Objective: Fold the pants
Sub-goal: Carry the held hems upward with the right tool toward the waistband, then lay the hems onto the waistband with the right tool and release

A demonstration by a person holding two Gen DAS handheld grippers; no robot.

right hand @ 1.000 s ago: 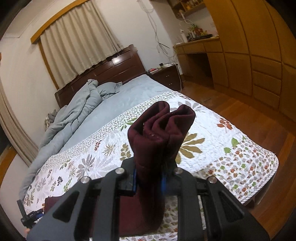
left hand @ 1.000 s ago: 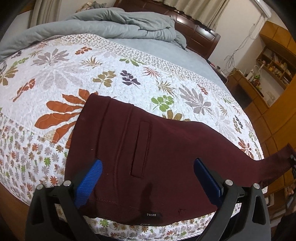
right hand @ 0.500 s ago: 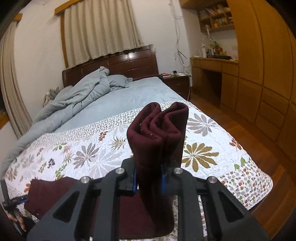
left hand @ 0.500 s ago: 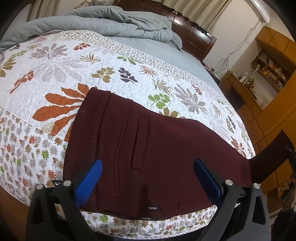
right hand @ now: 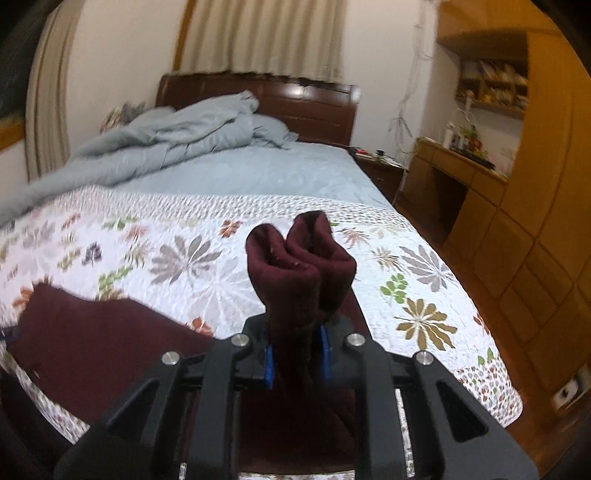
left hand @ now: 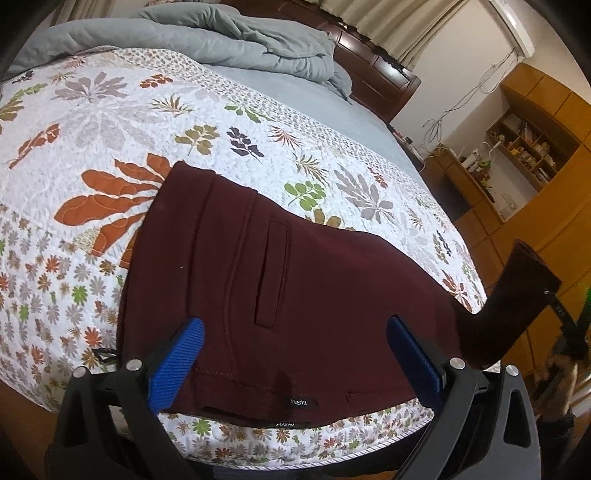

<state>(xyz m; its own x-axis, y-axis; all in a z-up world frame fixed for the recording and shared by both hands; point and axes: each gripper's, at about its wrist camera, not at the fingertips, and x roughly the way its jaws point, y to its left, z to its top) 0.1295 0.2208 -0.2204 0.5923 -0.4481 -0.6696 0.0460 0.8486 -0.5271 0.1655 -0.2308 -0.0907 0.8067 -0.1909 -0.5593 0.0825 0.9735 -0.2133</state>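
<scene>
Dark maroon pants (left hand: 295, 280) lie flat on the floral quilt (left hand: 110, 122), waistband at the bed's near edge, back pocket facing up. My left gripper (left hand: 295, 347) hovers open over the waistband, one blue pad on each side, pressing on nothing. At the right the pants' leg end (left hand: 524, 291) is lifted off the bed by my right gripper (left hand: 565, 325). In the right wrist view my right gripper (right hand: 295, 354) is shut on the bunched leg ends (right hand: 299, 266), which stick up between the pads. The rest of the pants (right hand: 96, 332) trails left across the quilt (right hand: 184, 229).
A crumpled grey duvet (left hand: 229, 33) lies by the dark wooden headboard (right hand: 295, 103). Wooden cabinets (right hand: 546, 221), a desk (right hand: 454, 173) and a nightstand (right hand: 380, 166) stand along the right. Wooden floor (right hand: 476, 295) runs beside the bed.
The right gripper has swung left with the leg ends and rolled level, so more of the pants shows at its left. In the left view the lifted leg end stands nearer and more upright.
</scene>
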